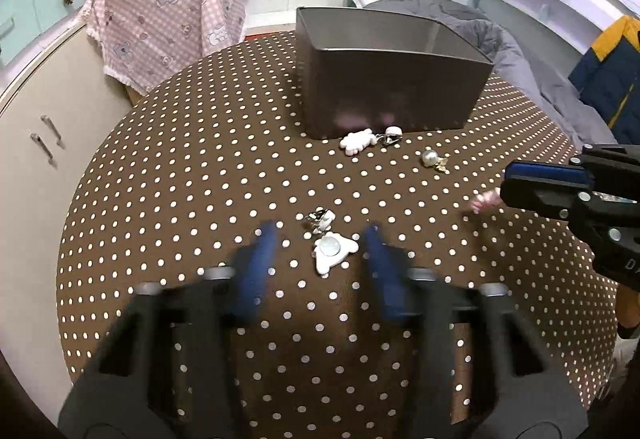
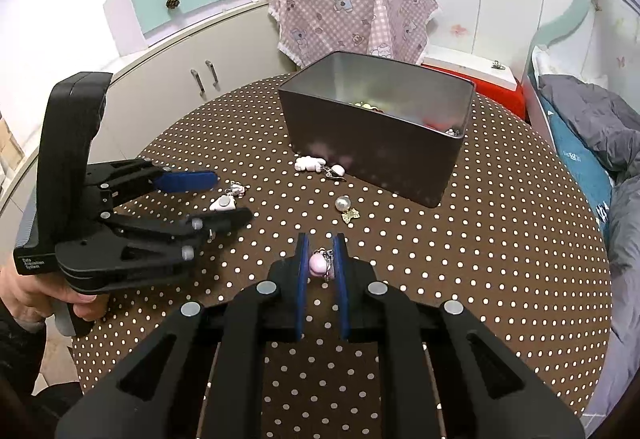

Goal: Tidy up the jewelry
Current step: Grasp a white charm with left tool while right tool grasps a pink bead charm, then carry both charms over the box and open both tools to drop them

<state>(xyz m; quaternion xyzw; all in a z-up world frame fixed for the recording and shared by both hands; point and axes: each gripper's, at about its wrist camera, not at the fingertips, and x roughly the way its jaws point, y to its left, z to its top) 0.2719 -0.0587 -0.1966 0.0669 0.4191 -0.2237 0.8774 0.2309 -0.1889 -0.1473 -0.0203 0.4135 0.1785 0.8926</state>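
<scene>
My left gripper (image 1: 320, 235) is open, its blue fingers on either side of a white bear-shaped charm (image 1: 333, 251) with a small silver clip (image 1: 320, 220) on the dotted tablecloth; it also shows in the right wrist view (image 2: 228, 195), around the same charm (image 2: 223, 204). My right gripper (image 2: 320, 243) is shut on a pink bead charm (image 2: 318, 265) with a small chain; in the left wrist view it (image 1: 502, 185) enters from the right with the pink charm (image 1: 485, 200). A grey metal tin (image 1: 384, 79) (image 2: 376, 143) stands at the back with jewelry inside.
A white charm with a clip (image 1: 358, 141) (image 2: 310, 163) lies against the tin's front wall. A pearl earring with a gold piece (image 1: 432, 159) (image 2: 345, 208) lies to its right. A pink checked cloth (image 1: 168, 15) hangs over a chair behind the round table (image 1: 200, 159).
</scene>
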